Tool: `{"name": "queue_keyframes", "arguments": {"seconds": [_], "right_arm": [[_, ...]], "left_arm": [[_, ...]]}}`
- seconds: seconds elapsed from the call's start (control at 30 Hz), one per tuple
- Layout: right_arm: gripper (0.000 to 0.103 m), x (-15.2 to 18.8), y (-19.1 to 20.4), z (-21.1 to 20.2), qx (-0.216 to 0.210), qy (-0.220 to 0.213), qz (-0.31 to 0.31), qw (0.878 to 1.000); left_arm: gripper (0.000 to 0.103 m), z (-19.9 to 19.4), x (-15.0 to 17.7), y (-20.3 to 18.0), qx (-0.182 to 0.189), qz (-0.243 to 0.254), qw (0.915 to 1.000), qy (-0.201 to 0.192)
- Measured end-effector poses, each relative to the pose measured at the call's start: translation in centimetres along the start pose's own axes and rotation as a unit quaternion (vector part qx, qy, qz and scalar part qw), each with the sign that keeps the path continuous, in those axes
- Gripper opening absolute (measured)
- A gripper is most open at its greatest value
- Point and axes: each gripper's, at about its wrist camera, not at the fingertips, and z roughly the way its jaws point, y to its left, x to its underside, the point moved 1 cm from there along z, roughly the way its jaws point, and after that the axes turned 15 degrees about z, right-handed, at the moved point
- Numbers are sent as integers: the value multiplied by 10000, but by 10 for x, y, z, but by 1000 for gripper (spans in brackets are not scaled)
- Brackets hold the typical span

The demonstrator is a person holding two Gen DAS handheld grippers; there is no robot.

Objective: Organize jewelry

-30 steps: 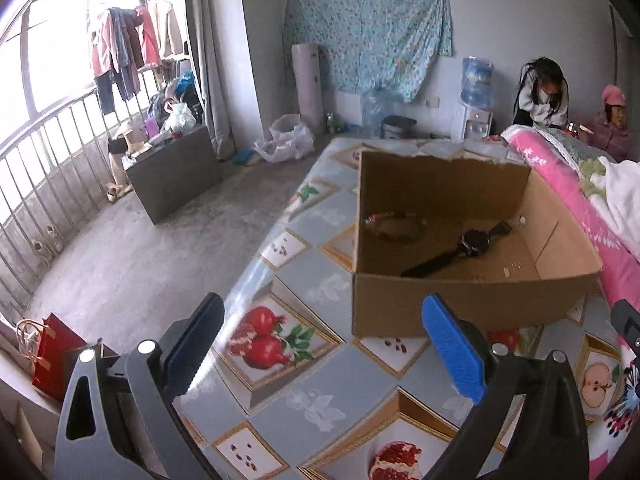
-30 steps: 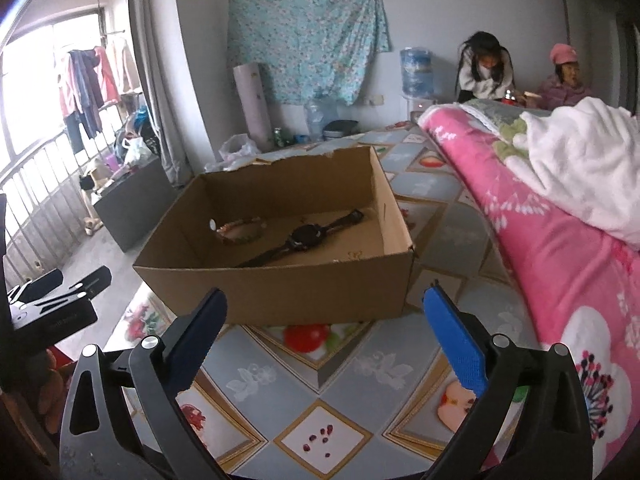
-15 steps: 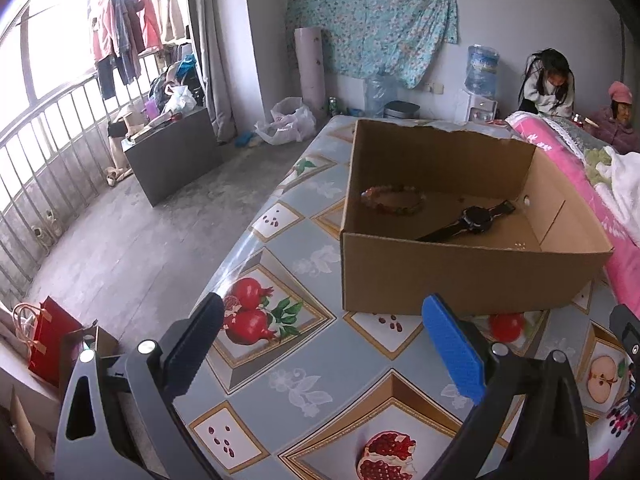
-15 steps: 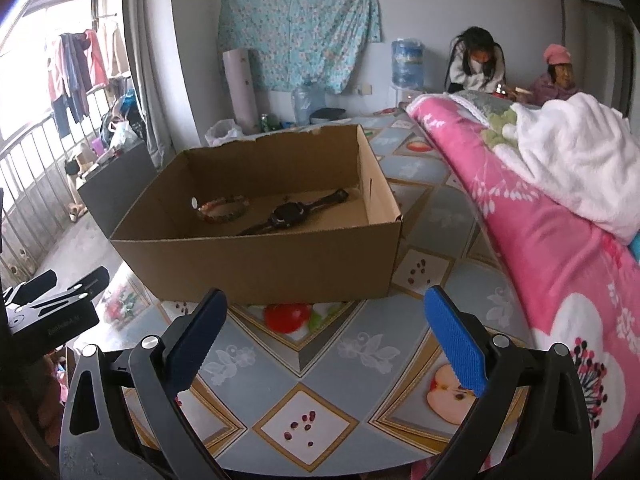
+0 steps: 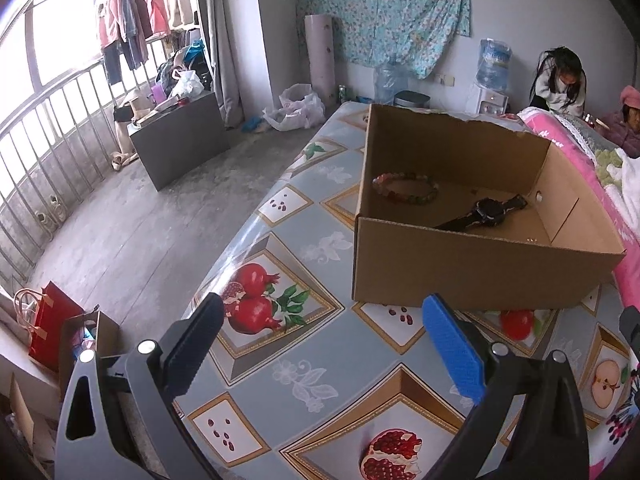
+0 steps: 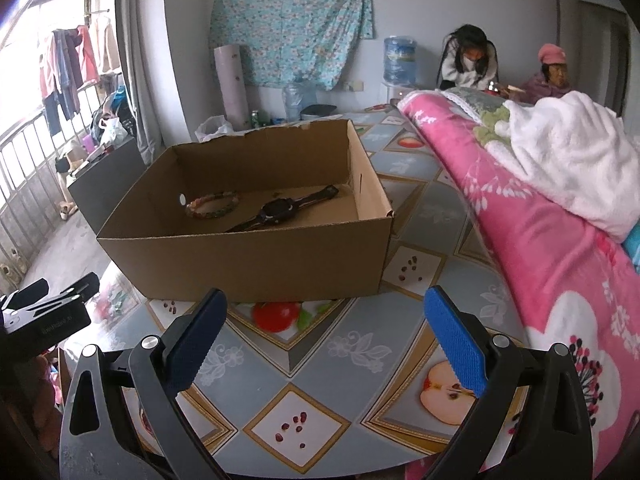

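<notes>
An open cardboard box stands on the fruit-patterned table. Inside it lie a beaded bracelet and a black wristwatch, side by side and apart. My left gripper hangs open and empty in front of the box's near wall, towards its left corner. My right gripper is likewise open and empty, short of the box's near wall. The body of the left gripper shows at the left edge of the right wrist view.
A pink floral quilt with a white blanket borders the table's right side. Two persons sit at the far end. The table's left edge drops to a concrete floor with a dark cabinet and a red bag.
Both grippers have drawn back from the box and risen a little; the box looks farther away and more of the table shows in front. Both stay open and empty.
</notes>
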Motion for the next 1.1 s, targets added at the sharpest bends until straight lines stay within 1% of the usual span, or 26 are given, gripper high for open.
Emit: {"name": "queue_keyframes", "arguments": {"seconds": [0.6, 1.1], "right_arm": [[95, 2, 8, 5, 44, 101, -26, 9999], [95, 2, 6, 9, 13, 209, 88, 9997]], "left_arm": [[97, 13, 5, 7, 46, -31, 9999, 116], [97, 15, 7, 1, 91, 44, 9997, 201]]}}
